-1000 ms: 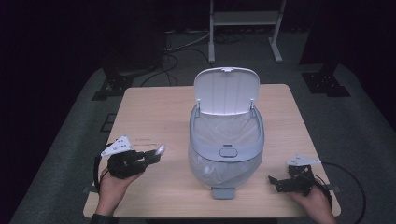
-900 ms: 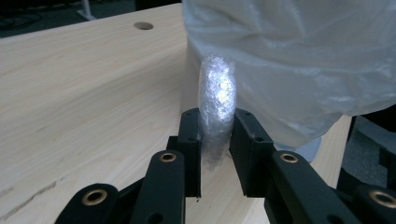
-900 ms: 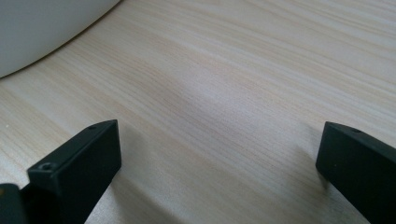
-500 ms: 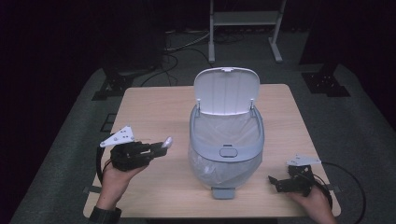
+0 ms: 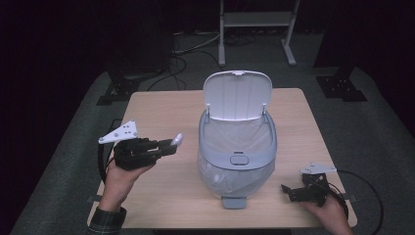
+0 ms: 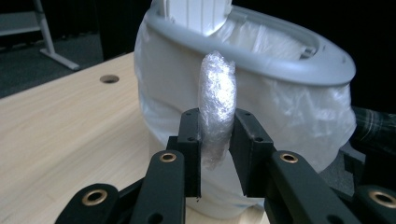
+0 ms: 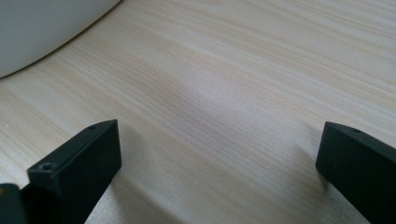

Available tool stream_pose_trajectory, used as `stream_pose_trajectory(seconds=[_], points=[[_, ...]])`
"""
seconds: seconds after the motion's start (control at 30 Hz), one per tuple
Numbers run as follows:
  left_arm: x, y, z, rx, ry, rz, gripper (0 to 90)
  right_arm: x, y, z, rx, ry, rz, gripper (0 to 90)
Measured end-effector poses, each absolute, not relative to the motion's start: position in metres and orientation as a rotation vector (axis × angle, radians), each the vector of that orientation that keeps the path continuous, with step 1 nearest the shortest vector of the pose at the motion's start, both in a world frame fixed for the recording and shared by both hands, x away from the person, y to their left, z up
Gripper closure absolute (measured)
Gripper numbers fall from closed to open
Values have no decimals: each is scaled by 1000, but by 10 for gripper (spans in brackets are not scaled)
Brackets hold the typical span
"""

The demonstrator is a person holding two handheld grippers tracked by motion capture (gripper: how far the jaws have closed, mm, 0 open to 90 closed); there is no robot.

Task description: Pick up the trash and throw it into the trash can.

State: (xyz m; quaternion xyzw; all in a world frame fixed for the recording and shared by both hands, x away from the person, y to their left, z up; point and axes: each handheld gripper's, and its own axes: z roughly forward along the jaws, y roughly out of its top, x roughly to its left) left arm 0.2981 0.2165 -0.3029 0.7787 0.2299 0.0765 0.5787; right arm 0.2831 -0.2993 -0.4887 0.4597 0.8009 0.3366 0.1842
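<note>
Gripping crinkled plastic wad (image 6: 217, 100), left gripper (image 6: 215, 133) (unlabelled), lined bin (image 5: 237, 147) beside

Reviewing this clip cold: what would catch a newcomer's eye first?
The grey pedal bin at the table's middle, its lid flipped up and a thin white liner bulging below the rim. Next, to the bin's left, the left tongs clamp a wad of crinkled clear plastic, raised above the table. The right tongs rest open at the near right edge.
</note>
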Motion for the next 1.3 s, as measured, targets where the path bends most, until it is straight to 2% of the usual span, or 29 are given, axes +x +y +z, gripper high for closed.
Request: stream_pose_trajectory(seconds=[0.77,1.3], points=[[314,191,-257,1759,443,145,738,283,-299,-489,1296,2258,949,0],[326,162,-243,1754,387,122,738,283,-299,-489,1295,2258,950,0]])
